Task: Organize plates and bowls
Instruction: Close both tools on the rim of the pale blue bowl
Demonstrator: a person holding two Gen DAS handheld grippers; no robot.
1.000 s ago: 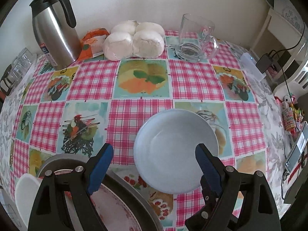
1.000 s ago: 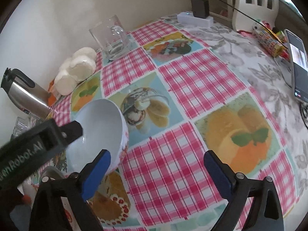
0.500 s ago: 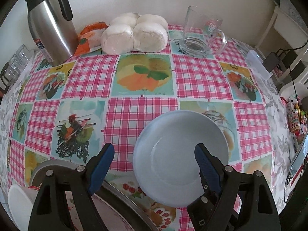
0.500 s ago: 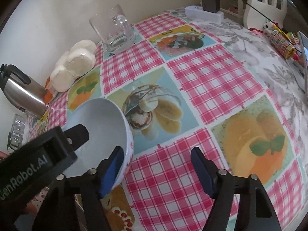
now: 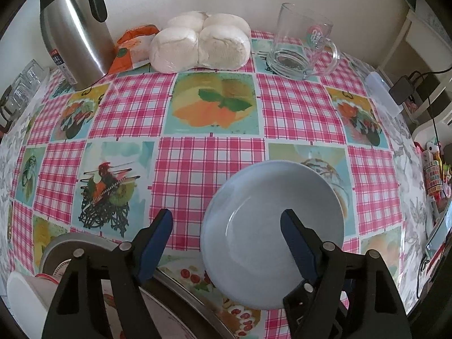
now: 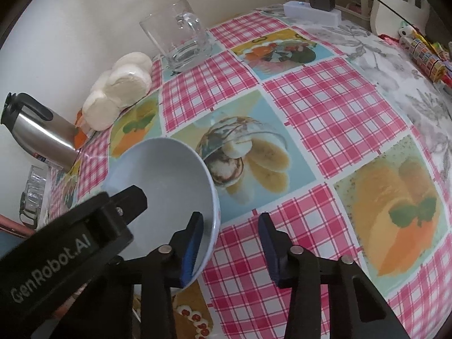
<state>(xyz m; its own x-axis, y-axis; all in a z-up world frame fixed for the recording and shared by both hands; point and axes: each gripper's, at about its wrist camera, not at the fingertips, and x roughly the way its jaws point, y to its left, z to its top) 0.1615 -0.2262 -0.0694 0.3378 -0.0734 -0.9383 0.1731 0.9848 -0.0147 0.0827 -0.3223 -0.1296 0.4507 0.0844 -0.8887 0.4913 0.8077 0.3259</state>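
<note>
A pale blue bowl sits on the checked tablecloth; it also shows in the right wrist view. My left gripper is open, its right finger over the bowl's inside and its left finger outside the rim. My right gripper is open but narrowed, straddling the bowl's right rim, left finger inside the bowl, right finger outside. A grey-rimmed plate with a red-patterned dish and a white dish lies at the lower left under the left gripper.
Along the wall stand a steel thermos jug, an orange packet, wrapped white buns and a glass mug. Small glasses sit far left. A power strip, charger and phone lie at the right edge.
My right gripper has moved left onto the bowl's rim and its jaws have narrowed. My left gripper has moved forward, its right finger now over the bowl.
</note>
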